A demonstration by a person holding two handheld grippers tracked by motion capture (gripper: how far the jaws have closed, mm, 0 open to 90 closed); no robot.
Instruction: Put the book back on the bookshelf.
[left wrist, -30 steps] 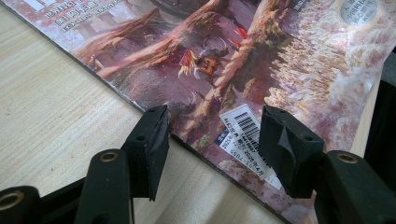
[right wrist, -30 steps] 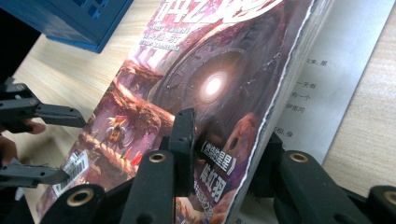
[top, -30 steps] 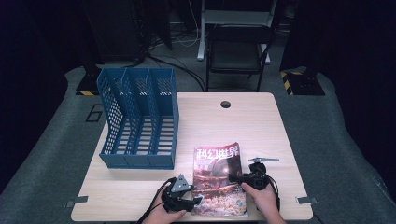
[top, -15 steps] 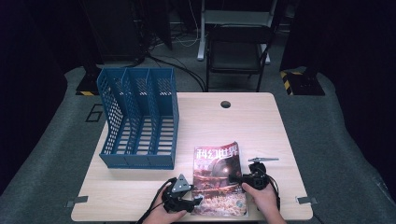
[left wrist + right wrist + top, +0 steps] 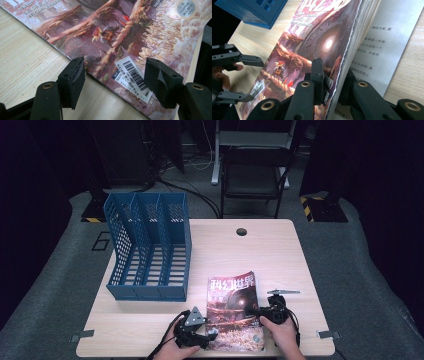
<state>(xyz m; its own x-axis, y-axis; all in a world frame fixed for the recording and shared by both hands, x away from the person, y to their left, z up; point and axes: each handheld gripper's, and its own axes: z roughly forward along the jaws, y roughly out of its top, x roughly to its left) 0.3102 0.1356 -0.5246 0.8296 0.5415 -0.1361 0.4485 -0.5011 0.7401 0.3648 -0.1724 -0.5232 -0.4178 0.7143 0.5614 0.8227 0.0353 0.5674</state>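
The magazine (image 5: 130,32) lies flat on the wooden table (image 5: 27,55). The left gripper (image 5: 115,80) jaws, just opening, straddle its barcoded corner, pads apart from it.

A: How much of the magazine (image 5: 140,37) shows in the left gripper view?

B: Only a part; the top and right edges cut it off, and the barcode label's (image 5: 132,76) digits are too small to read.

A: And in the right gripper view?

B: The gripper's (image 5: 334,82) far pad sits hidden behind the lifted pages. The blue file rack (image 5: 249,10) is cropped at the top.
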